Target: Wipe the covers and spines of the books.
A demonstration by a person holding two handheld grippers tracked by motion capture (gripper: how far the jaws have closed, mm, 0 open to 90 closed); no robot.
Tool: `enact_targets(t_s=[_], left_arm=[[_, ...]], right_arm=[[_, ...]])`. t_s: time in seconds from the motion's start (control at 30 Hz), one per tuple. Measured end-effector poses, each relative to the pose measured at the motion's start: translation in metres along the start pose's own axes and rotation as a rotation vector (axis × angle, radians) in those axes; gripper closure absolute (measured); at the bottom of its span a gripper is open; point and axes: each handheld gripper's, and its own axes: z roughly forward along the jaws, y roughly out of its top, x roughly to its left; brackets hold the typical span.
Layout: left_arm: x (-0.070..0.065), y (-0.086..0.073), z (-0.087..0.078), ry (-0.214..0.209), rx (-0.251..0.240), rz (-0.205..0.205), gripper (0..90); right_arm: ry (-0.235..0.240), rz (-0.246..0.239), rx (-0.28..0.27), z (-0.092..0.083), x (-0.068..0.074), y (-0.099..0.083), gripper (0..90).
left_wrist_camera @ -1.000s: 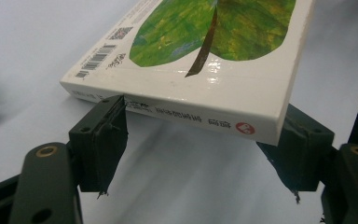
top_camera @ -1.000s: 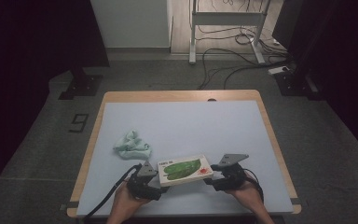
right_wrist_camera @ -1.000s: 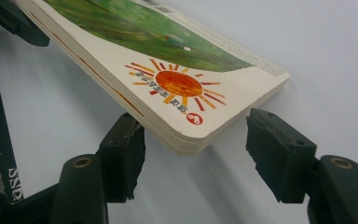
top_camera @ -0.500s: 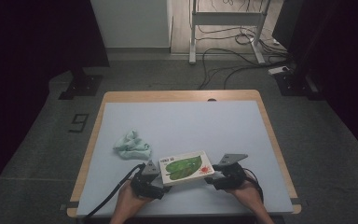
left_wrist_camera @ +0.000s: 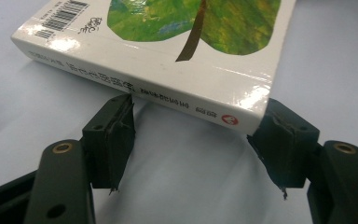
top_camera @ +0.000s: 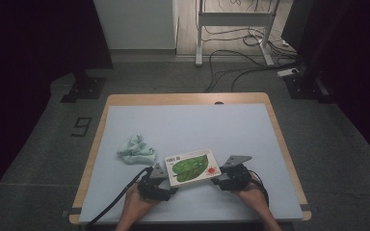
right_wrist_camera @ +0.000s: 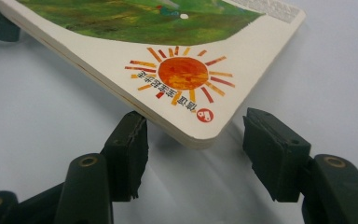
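Observation:
A white picture book with a green leaf and an orange sun on its cover lies near the table's front edge, between my two grippers. My left gripper meets the book's spine. Its jaws have just been closing, and the pads stand at the spine's lower edge and corner without pinching it. My right gripper is open at the sun corner. That corner juts over the gap between the pads and casts a shadow on the table.
A crumpled pale green cloth lies just left of the book. The light blue tabletop has a wooden rim. Cables and a desk frame stand on the floor beyond the far edge.
The book now sits slightly farther from the table's near edge. Both hands have edged along with it, the right one more.

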Motion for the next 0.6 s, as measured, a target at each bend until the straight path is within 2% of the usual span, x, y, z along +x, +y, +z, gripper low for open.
enact_targets(t_s=[0.17,0.27,0.33,0.47,0.53,0.6], left_arm=[[0.000,0.000,-0.001,-0.006,0.007,0.011,30.2],[0.003,0.000,-0.003,0.010,0.016,0.024,25.4],[0.005,0.000,-0.005,0.016,0.013,0.027,22.0],[0.012,0.002,-0.010,0.044,-0.001,0.018,18.8],[0.016,0.003,-0.013,0.051,-0.008,0.000,15.9],[0.023,0.004,-0.019,0.066,-0.012,-0.014,14.6]], right_arm=[[-0.009,-0.014,-0.003,-0.003,-0.002,-0.004,39.0],[0.013,0.019,-0.031,-0.007,-0.004,-0.005,38.1],[0.002,0.014,-0.022,-0.008,-0.005,-0.007,37.2],[-0.008,0.030,-0.032,-0.013,-0.010,-0.011,33.5],[-0.014,0.032,-0.040,-0.016,-0.013,-0.012,31.0],[-0.023,0.035,-0.042,-0.019,-0.016,-0.013,25.7]])
